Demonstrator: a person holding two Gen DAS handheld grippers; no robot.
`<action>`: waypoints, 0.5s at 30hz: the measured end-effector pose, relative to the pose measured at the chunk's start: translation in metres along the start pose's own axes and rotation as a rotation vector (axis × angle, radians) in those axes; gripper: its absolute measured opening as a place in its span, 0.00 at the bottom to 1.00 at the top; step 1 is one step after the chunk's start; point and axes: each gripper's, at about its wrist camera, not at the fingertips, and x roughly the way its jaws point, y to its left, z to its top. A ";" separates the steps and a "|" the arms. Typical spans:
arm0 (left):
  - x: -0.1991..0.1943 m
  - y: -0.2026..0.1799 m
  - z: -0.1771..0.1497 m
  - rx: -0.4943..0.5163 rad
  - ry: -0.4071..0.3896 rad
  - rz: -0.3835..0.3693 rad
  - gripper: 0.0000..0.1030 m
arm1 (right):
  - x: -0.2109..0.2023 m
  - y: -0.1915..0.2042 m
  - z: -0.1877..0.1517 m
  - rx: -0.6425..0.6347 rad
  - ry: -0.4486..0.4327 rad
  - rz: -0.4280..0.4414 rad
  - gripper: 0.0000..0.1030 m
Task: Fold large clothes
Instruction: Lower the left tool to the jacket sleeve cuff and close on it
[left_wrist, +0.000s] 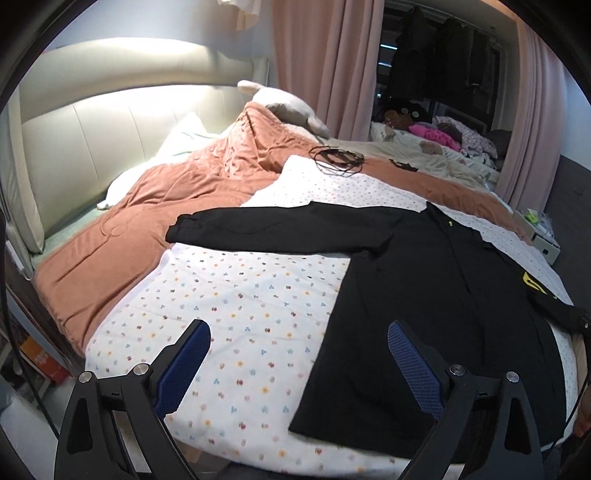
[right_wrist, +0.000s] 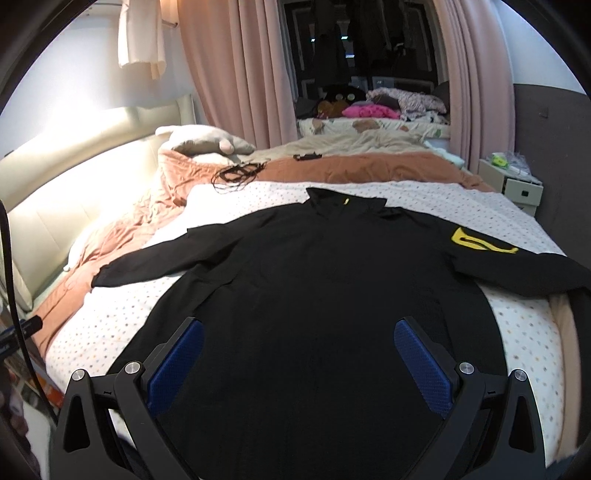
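Observation:
A large black long-sleeved top (left_wrist: 424, 295) (right_wrist: 314, 280) lies flat on the dotted white sheet (left_wrist: 240, 295) (right_wrist: 110, 321), both sleeves spread out sideways. A yellow logo (right_wrist: 480, 243) marks its right sleeve, which reaches the bed's right edge. The left sleeve (left_wrist: 266, 229) stretches toward the orange blanket. My left gripper (left_wrist: 297, 332) hovers open above the sheet beside the top's lower left hem. My right gripper (right_wrist: 299, 332) hangs open over the top's lower body. Neither holds anything.
An orange blanket (left_wrist: 147, 229) is bunched along the left of the bed, under a cream padded headboard (left_wrist: 92, 140). Black cords (left_wrist: 338, 158) lie on the far sheet. A white bedside cabinet (right_wrist: 517, 184) stands at the right. Pink curtains (right_wrist: 229, 74) hang behind.

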 end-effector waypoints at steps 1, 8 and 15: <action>0.009 0.002 0.005 -0.002 0.008 0.008 0.93 | 0.009 0.000 0.004 -0.001 0.009 0.002 1.00; 0.072 0.023 0.038 -0.065 0.072 0.045 0.82 | 0.062 0.003 0.028 -0.002 0.060 0.021 0.99; 0.128 0.056 0.064 -0.144 0.124 0.093 0.74 | 0.121 0.013 0.052 -0.008 0.111 0.056 0.93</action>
